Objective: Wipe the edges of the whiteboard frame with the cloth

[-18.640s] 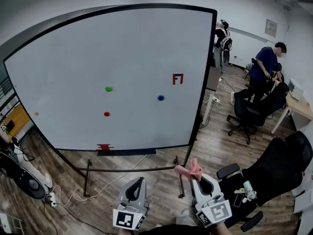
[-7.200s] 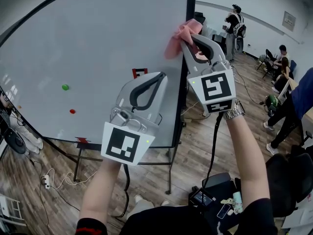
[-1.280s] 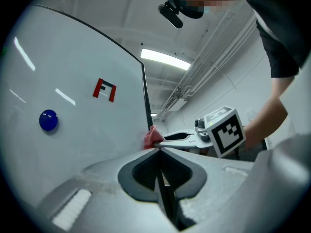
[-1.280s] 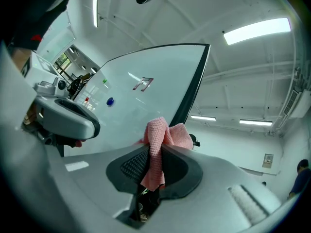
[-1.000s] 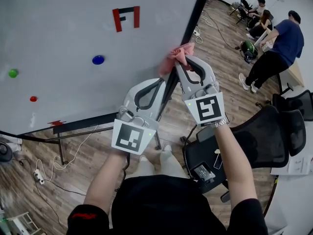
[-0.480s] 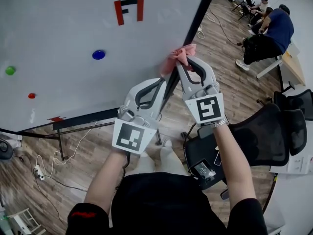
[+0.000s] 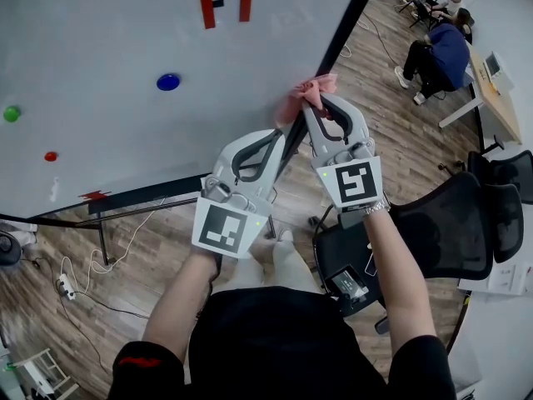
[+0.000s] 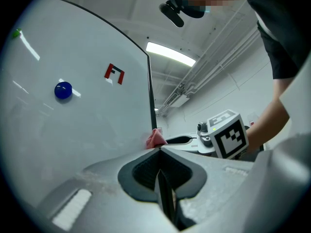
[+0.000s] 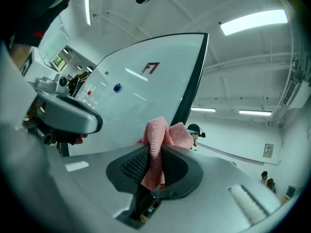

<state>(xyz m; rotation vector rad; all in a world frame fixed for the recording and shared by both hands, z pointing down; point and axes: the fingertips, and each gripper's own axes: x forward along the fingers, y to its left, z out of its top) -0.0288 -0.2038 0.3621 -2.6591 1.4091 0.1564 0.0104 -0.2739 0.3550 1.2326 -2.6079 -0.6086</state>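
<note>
My right gripper (image 7: 313, 95) is shut on a pink cloth (image 7: 305, 92), which presses against the black right edge of the whiteboard frame (image 7: 331, 52), low down on that edge. In the right gripper view the cloth (image 9: 159, 142) bunches out of the jaws in front of the frame edge (image 9: 193, 76). My left gripper (image 7: 277, 137) is shut on nothing and sits just left of the right one, its tips near the frame. The left gripper view shows its jaws (image 8: 159, 152) pressed together, the cloth (image 8: 155, 138) beyond them, and the whiteboard (image 8: 73, 91).
The board carries a red mark (image 7: 226, 0) and blue (image 7: 168, 82), green (image 7: 12, 113) and red (image 7: 51, 156) magnets. A black marker tray (image 7: 141, 196) runs along its bottom. A black office chair (image 7: 437, 240) stands at my right. People sit at the far right (image 7: 433, 52). Cables (image 7: 100, 265) trail on the wood floor.
Over the last second the cloth has slid slightly along the right frame edge. Earlier it was at the top of that edge, and before that both grippers hung low in front of the board.
</note>
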